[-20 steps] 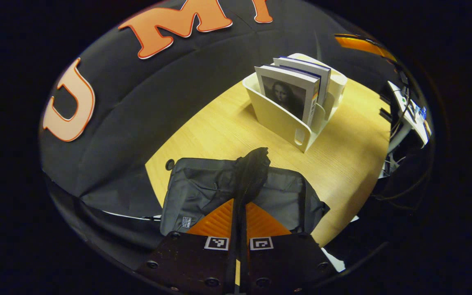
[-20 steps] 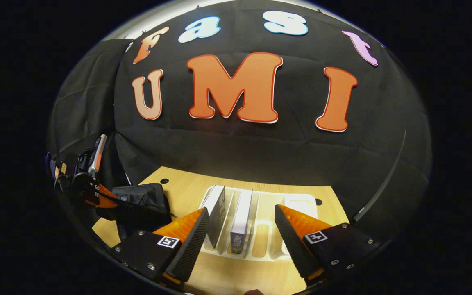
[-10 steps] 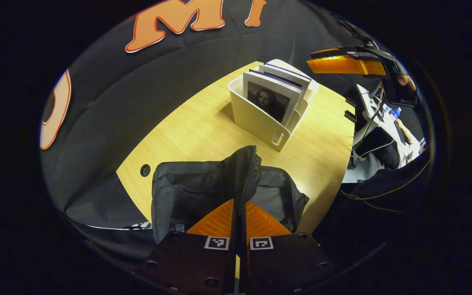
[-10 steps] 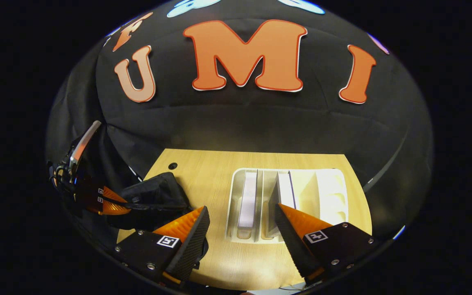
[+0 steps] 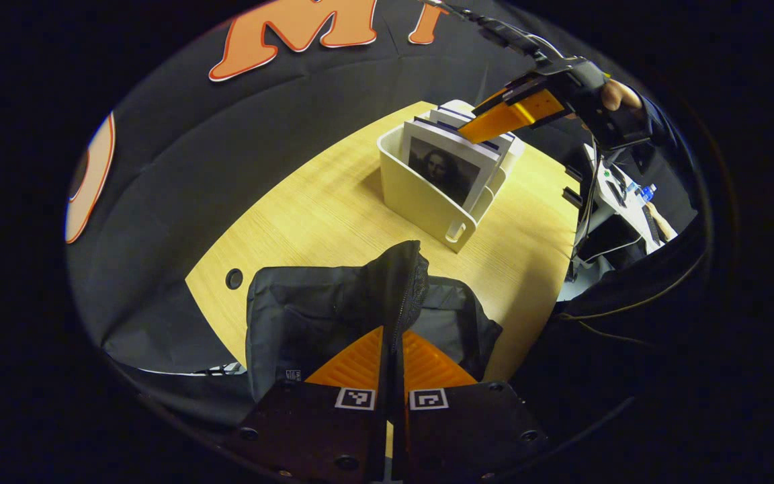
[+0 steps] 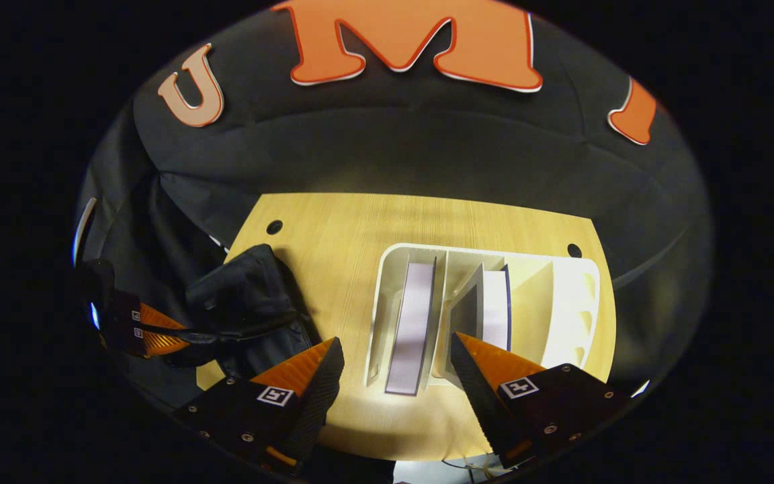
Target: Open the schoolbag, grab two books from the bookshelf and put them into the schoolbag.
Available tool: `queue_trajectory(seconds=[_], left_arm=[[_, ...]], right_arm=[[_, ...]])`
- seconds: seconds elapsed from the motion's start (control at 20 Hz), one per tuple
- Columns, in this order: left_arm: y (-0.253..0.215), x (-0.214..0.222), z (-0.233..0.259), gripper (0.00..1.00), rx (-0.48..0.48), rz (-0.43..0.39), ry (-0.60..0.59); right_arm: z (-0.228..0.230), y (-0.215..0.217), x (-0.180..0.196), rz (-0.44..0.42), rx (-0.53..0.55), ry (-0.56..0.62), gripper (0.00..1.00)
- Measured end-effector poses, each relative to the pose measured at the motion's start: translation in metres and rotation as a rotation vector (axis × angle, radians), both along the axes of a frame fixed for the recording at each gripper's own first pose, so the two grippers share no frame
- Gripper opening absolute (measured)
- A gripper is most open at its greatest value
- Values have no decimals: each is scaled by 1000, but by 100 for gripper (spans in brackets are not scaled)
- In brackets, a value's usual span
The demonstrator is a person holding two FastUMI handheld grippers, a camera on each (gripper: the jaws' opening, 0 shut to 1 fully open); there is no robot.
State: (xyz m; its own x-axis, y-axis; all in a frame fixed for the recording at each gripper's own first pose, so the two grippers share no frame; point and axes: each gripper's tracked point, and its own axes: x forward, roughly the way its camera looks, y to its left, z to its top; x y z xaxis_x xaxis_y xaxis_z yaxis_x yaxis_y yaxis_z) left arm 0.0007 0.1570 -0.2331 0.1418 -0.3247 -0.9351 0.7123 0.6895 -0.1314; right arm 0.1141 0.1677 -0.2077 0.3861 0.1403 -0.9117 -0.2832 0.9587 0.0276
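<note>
The left gripper (image 5: 392, 349) has its jaws pinched on the zipper edge of the black schoolbag (image 5: 333, 309) lying on the table (image 5: 320, 215), holding it up, while both books (image 6: 414, 323) stand in the white bookshelf (image 6: 582, 296), so 0 of 2 are packed. Compared with 1 second ago, the right gripper (image 6: 394, 366), jaws spread, has swung in above the bookshelf, looking down on the books.

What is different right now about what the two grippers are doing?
The left gripper is shut on a fold of the schoolbag, while the right gripper is open and holds nothing. The left gripper sits low at the bag; the right gripper hangs above the bookshelf, over its books. Both are hand-held over one wooden table.
</note>
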Motion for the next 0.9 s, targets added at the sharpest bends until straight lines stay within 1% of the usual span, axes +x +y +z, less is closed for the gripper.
queue_trajectory(seconds=[0.1,0.15,0.25,0.3,0.35,0.4,0.45,0.5,0.55,0.65,0.7,0.75,0.8,0.9], left_arm=[[-2,1,-3,5,3,13,7],[-4,1,-3,5,4,20,11],[-4,1,-5,5,12,32,14],[-1,0,-5,5,16,34,12],[0,1,-5,5,23,41,12],[-1,3,-6,5,28,42,11],[0,3,-6,5,33,47,11],[2,3,-7,5,35,48,11],[1,3,-8,5,35,51,13],[-3,3,-8,5,32,51,16],[-2,3,-8,5,30,50,18],[-3,3,-9,5,30,52,19],[-2,3,-10,5,30,53,20],[-1,5,-10,5,29,53,18]], right_arm=[[-14,3,4,13,6,63,95],[-23,1,8,16,-8,78,93],[-38,-4,12,6,-46,125,90],[-44,-4,12,0,-51,146,89],[-49,-1,15,-13,-43,166,86],[-54,0,15,-26,-44,182,81],[-58,1,18,-38,-37,190,58],[-56,3,17,-45,-32,199,61],[-60,1,19,-61,-43,202,50],[-59,-7,21,-82,-63,211,42],[-59,-8,21,-99,-61,217,39],[-58,-11,21,-112,-67,222,28],[-57,-16,21,-116,-83,221,35],[-53,-19,20,-121,-79,217,32]])
